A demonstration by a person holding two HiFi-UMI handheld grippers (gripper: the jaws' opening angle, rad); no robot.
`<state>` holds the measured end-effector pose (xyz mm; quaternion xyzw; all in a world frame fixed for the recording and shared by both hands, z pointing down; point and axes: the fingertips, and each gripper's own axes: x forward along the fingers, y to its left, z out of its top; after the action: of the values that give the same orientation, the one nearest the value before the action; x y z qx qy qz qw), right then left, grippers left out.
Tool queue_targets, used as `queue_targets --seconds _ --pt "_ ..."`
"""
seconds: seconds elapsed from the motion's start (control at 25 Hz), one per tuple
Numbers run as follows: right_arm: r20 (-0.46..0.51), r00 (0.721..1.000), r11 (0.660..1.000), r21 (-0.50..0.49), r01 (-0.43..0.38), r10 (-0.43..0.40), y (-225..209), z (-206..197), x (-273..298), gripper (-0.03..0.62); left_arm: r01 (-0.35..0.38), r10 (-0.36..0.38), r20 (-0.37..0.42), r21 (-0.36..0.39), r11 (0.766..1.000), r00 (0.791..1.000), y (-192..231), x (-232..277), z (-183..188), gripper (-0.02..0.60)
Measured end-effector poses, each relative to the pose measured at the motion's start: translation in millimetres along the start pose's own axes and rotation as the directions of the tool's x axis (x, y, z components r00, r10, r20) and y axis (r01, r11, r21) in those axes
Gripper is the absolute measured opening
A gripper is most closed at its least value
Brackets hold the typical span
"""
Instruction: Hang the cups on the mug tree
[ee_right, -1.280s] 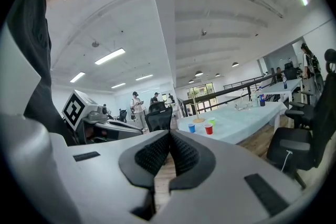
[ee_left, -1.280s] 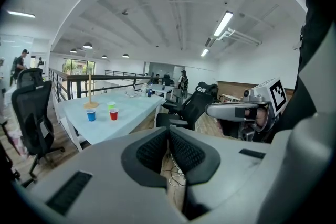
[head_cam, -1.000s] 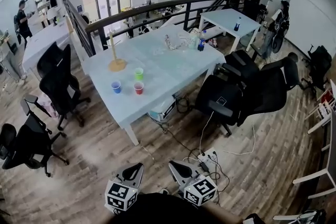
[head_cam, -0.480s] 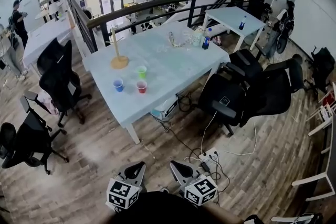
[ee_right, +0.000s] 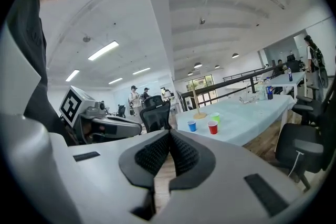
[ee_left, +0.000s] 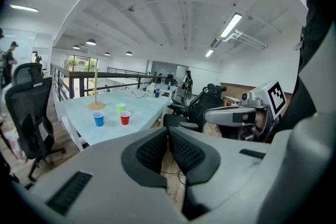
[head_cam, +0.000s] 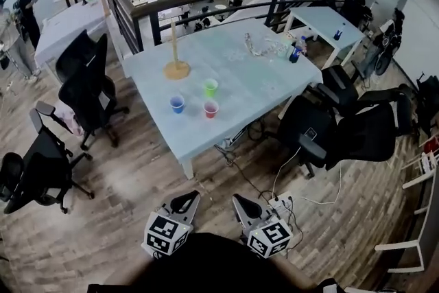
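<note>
A blue cup (head_cam: 178, 104), a red cup (head_cam: 210, 109) and a green cup (head_cam: 210, 87) stand upright near the front of a pale blue table (head_cam: 260, 86). A wooden mug tree (head_cam: 175, 58) stands behind them with bare pegs. My left gripper (head_cam: 191, 196) and right gripper (head_cam: 238, 200) are held side by side over the wooden floor, well short of the table. Both are shut with nothing in them. In the left gripper view the cups (ee_left: 98, 119) lie far ahead to the left. In the right gripper view they (ee_right: 212, 127) lie far ahead to the right.
Black office chairs stand left of the table (head_cam: 86, 89) and right of it (head_cam: 322, 127). A power strip and cables (head_cam: 281, 202) lie on the floor just ahead of my right gripper. A bottle (head_cam: 297, 50) and clutter sit at the table's far end, with a railing (head_cam: 206, 0) behind.
The whole head view has shifted: the table, cups and mug tree now sit lower, further right and larger. Both grippers stay shut and side by side.
</note>
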<state>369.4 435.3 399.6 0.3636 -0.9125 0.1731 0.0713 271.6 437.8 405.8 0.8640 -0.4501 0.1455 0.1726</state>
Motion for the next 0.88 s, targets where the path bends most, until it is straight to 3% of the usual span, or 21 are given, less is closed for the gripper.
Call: queue_targets --seconds 0.52,0.72,0.88 --pt "-0.117 0.993 1.0 0.001 0.019 -0.019 42.2 11.6 137.8 0.021 0.045 -0.044 0.006 -0.105 0.993 0.999 142.4 -16.8 -1.0 0.025" --pt "-0.138 0.99 0.999 -0.024 0.034 -0.037 57.8 16.1 169.7 0.021 0.067 -0.068 0.01 0.025 0.997 0.998 167.3 -26.9 2.5 0.026" --pt "-0.159 0.987 0.998 -0.066 0.025 -0.035 70.4 18.0 190.2 0.021 0.082 -0.082 0.03 -0.002 0.997 0.996 185.7 -32.7 1.7 0.026"
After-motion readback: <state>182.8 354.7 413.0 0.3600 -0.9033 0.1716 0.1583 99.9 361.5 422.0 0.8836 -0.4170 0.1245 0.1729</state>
